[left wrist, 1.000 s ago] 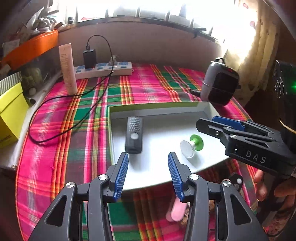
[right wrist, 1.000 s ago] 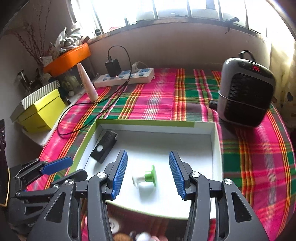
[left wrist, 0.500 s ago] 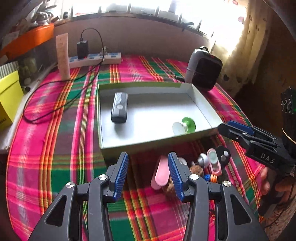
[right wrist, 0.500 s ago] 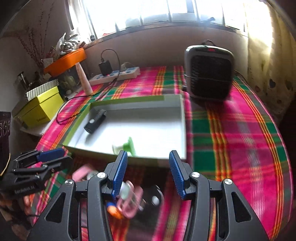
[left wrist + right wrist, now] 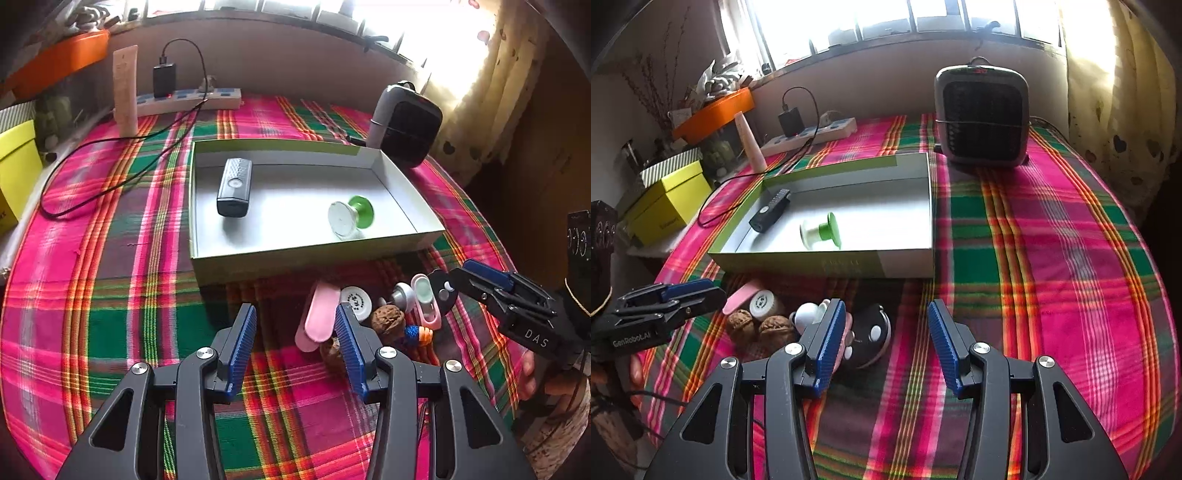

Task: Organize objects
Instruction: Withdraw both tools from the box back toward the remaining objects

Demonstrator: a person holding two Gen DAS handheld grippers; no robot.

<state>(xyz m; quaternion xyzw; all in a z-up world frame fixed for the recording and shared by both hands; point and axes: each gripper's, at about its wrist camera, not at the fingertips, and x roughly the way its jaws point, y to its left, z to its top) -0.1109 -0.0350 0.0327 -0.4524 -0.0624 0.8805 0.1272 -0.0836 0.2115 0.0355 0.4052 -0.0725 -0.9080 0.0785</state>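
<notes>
Pink case (image 5: 320, 312) sits jammed against the walnuts (image 5: 759, 328) near the box (image 5: 399, 242), so my released, empty left tongs (image 5: 295, 343) and right tongs (image 5: 884, 341) could scatter neighbours.

We are seeing open plaid cloth (image 5: 1052, 258) stretching right of the box (image 5: 908, 264), giving a gripper free passage there, while the heater (image 5: 982, 118) is blocking the far corner. A cluster of small items (image 5: 376, 310) is crowding the strip just in front of the box's near wall. On the left, a black cable (image 5: 110, 155) is trailing across otherwise clear cloth.
</notes>
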